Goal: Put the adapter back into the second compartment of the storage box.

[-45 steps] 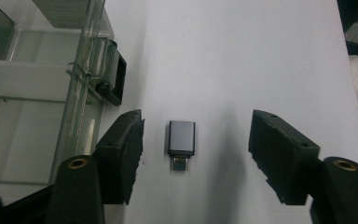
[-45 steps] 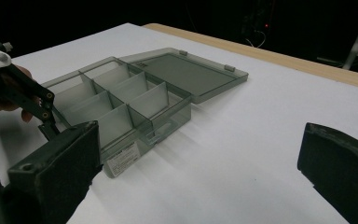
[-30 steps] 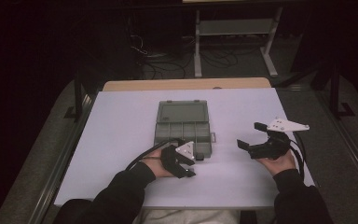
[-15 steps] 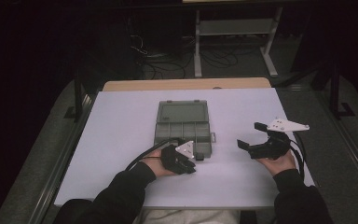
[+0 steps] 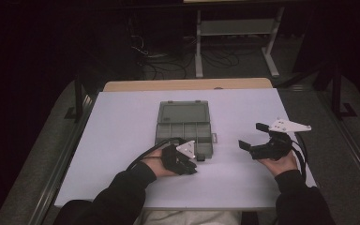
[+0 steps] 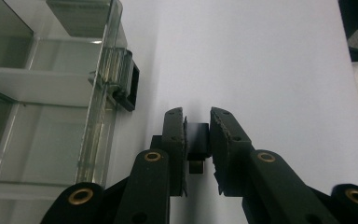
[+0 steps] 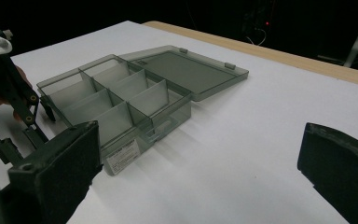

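Black, a small block [image 6: 197, 135] is being pinched by the just-closed left gripper [image 6: 197, 122] beside the compartment box [image 5: 184, 126], ready for lifting.

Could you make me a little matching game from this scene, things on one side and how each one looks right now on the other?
Things:
1. left gripper
2. right gripper
3. compartment box
4. small black piece

States:
A. lid lying open, compartments bare
B. jaws spread wide, nothing between them
C. pinched between two jaws
D. jaws closed on something

Pairs: 1-D, 2-B, 3-A, 4-C
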### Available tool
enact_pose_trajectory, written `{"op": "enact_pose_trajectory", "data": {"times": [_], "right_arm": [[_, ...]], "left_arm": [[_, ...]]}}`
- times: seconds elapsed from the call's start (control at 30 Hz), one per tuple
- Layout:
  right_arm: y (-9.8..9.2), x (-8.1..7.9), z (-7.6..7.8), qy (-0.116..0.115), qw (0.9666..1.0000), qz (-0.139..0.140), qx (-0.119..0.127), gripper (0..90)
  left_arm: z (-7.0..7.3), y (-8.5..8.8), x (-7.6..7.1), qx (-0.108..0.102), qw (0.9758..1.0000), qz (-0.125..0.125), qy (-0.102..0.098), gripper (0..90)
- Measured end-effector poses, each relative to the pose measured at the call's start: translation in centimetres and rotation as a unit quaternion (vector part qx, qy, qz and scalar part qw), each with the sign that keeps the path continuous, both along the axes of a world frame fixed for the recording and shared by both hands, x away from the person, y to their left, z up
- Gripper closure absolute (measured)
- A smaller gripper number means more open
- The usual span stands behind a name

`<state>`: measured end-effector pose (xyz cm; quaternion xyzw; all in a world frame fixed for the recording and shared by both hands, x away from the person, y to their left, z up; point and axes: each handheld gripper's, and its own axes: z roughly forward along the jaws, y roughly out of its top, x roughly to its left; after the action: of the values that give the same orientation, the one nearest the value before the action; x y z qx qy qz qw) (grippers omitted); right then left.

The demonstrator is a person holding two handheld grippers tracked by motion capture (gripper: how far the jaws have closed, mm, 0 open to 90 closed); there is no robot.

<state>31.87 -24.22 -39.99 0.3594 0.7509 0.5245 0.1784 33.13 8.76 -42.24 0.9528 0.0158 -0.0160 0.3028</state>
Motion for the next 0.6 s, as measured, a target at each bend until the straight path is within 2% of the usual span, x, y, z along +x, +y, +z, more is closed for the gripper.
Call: {"op": "enact_pose_trajectory", "data": {"times": [0.27, 0.6], "right_arm": [[0.0, 0.0, 0.0, -0.001, 1.0000, 0.000, 0.001, 0.0], [-0.1, 0.0, 0.0, -0.001, 1.0000, -0.001, 0.001, 0.0]], "left_arm": [[0.8, 0.1, 0.0, -0.004, 1.0000, -0.001, 0.003, 76.0], [2.5, 0.9, 0.4, -0.014, 0.9999, 0.004, -0.005, 76.0]]}}
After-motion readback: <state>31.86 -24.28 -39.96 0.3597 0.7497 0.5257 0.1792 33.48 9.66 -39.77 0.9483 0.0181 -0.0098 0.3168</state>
